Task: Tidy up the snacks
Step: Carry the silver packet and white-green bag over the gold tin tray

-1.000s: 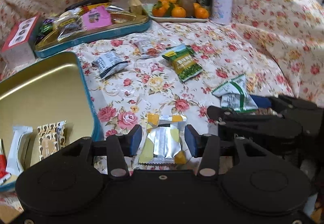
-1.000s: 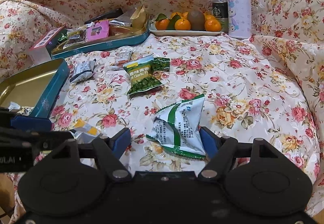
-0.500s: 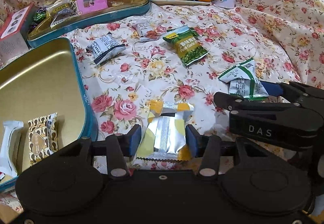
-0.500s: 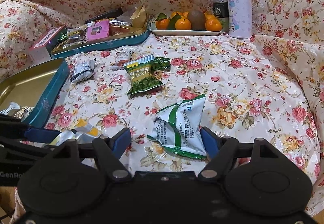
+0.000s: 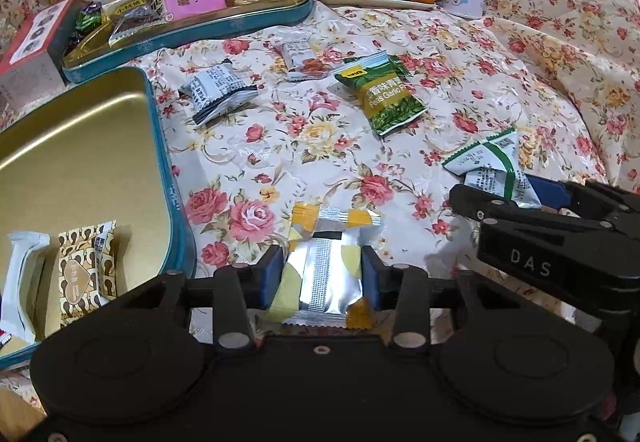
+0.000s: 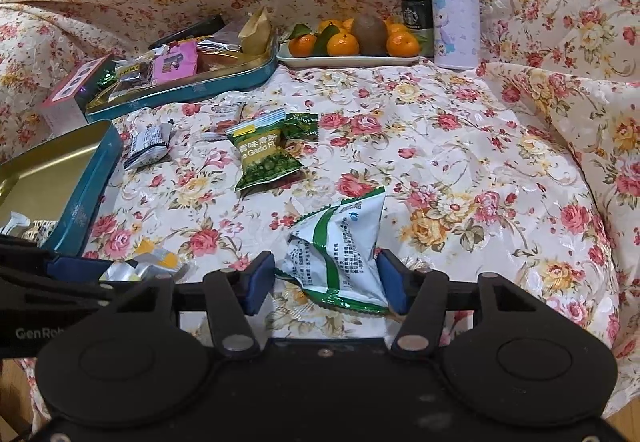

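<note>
Both sets of tongs have just been closing. The left tongs (image 5: 322, 284) now press their blue pads against the silver-and-yellow packet (image 5: 324, 274), which lies on the floral-covered bench (image 5: 460, 54) beside the gold tin (image 5: 80, 162). The right tongs (image 6: 326, 288) pinch the white-and-green packet (image 6: 340, 250). Both pickups look ready for lifting. Undersides of the packets are hidden; grip firmness cannot be judged. The tin's near end is cut off.

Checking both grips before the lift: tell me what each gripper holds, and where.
Left gripper, jaws just closing, pinches the silver-and-yellow snack packet across its near half. Right gripper, also closing, clamps the white-and-green snack bag by its sides.
</note>
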Demonstrator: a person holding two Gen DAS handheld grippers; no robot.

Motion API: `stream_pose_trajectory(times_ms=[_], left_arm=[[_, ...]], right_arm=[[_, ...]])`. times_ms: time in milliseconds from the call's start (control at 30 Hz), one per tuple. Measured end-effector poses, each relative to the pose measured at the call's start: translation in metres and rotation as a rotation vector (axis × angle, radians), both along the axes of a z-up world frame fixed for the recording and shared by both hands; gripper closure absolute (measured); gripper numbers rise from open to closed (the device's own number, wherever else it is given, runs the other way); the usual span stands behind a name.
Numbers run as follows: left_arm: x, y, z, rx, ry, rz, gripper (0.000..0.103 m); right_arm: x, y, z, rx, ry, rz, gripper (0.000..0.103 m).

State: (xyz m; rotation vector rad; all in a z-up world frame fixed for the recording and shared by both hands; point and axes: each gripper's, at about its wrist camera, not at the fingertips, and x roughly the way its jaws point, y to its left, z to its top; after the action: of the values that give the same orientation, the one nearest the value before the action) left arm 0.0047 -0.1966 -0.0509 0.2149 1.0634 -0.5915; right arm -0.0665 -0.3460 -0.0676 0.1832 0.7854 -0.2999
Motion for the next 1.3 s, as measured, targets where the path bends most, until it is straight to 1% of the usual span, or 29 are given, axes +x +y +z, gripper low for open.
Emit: stream_pose_trajectory(times_ms=[167, 400, 600, 733, 867, 1067, 1167, 1300], left_arm=[[0.006, 0.008, 0.004, -0.046, 0.040, 0.039, 0.057], [0.005, 0.032, 0.029, -0.083, -0.027, 0.069, 0.058], [0.014, 0.071, 0.048, -0.096, -0.075, 0.137, 0.057], [0.021, 0.103, 0.055, -0.093, -0.109, 0.200, 0.057], [0.031, 0.135, 0.057, -0.074, -0.139, 0.268, 0.057], [0.048, 0.177, 0.053, -0.058, -0.153, 0.361, 0.057], [0.057, 0.195, 0.049, -0.059, -0.153, 0.404, 0.057], [0.065, 0.211, 0.045, -0.042, -0.161, 0.454, 0.058]], right_arm=[[-0.001, 0.002, 0.003, 0.010, -0.001, -0.030, 0.044], [-0.005, 0.000, 0.013, 0.043, -0.022, -0.079, 0.044], [-0.004, 0.008, 0.024, 0.063, -0.039, -0.082, 0.044], [0.000, 0.026, 0.035, 0.055, -0.055, -0.050, 0.044], [0.008, 0.052, 0.048, 0.046, -0.076, 0.001, 0.044], [0.024, 0.094, 0.062, 0.042, -0.097, 0.101, 0.044], [0.034, 0.114, 0.065, 0.038, -0.095, 0.147, 0.044], [0.049, 0.141, 0.068, 0.035, -0.091, 0.207, 0.044]])
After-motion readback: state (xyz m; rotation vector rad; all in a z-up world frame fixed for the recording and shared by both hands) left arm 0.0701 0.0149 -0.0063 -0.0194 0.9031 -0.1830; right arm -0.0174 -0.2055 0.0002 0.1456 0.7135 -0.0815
